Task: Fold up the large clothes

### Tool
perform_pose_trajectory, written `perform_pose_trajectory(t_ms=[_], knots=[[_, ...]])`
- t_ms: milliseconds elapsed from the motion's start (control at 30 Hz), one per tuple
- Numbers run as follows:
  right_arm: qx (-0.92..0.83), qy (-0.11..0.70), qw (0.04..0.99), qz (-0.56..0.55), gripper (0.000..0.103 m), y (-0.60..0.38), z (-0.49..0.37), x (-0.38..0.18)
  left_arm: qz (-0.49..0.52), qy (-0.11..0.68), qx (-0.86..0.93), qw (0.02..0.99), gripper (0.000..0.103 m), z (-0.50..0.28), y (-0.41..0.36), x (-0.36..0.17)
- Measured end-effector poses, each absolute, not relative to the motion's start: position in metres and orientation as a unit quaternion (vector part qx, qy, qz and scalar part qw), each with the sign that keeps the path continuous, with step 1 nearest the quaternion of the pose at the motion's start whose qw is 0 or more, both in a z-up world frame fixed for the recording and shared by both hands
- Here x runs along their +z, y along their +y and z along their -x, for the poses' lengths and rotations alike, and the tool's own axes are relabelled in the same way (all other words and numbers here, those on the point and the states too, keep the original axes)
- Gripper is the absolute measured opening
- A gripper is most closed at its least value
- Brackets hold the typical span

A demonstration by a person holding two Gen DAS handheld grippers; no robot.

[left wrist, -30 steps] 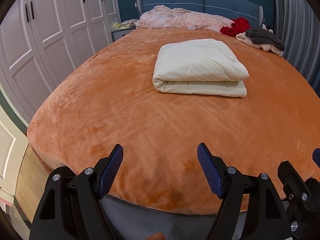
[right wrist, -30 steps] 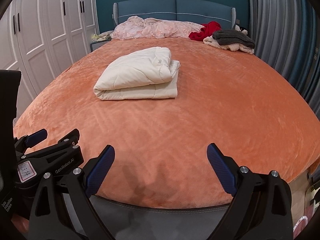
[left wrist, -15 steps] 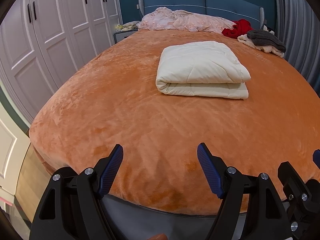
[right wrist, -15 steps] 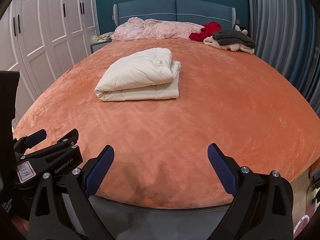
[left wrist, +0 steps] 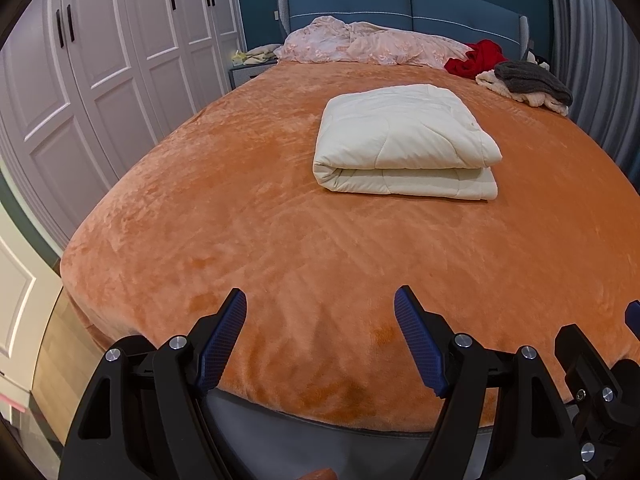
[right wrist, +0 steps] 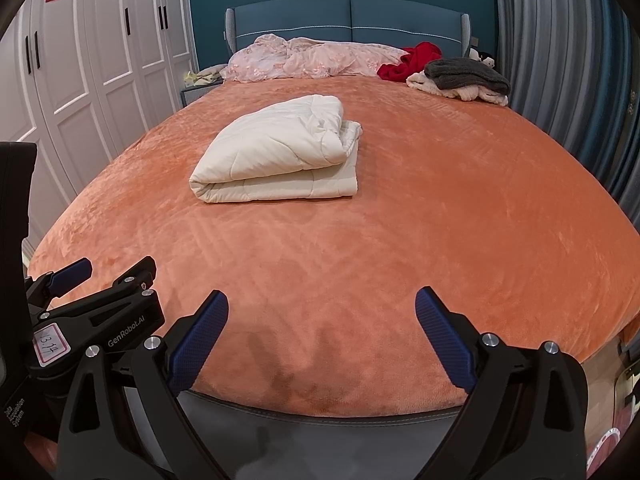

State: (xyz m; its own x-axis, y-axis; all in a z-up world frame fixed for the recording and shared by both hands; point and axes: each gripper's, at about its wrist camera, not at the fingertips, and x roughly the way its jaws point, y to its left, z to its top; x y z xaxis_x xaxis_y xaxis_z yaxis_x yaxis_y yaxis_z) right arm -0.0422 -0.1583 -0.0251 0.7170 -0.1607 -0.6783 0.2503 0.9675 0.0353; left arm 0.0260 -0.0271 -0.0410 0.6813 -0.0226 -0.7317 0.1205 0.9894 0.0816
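A cream quilted garment (left wrist: 404, 144) lies folded into a thick rectangle on the middle of the orange bed (left wrist: 240, 240); it also shows in the right wrist view (right wrist: 280, 152). My left gripper (left wrist: 320, 316) is open and empty above the foot edge of the bed, well short of the garment. My right gripper (right wrist: 322, 320) is open and empty too, just to the right of the left one. The left gripper's body shows at the left of the right wrist view (right wrist: 100, 312).
A crumpled pink cover (left wrist: 360, 46) lies at the headboard. A red garment (left wrist: 474, 60) and a grey and cream pile (left wrist: 528, 84) sit at the far right corner. White wardrobes (left wrist: 100, 60) line the left wall. A grey curtain (right wrist: 560, 60) hangs on the right.
Both views have tilted up slightly, so the folded garment sits a little lower in frame. The grippers stay open and the garment has not moved.
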Motion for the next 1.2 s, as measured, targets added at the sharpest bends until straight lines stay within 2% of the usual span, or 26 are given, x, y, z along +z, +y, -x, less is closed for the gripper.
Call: perform_pose_trajectory(t_ms=[1200], knots=[[-0.112,0.36,0.924,-0.065,0.092,-0.159,0.0424,-0.0252,-0.067,0.388,-0.032,0.919,0.072,-0.0256,-0.0291,-0.0353]])
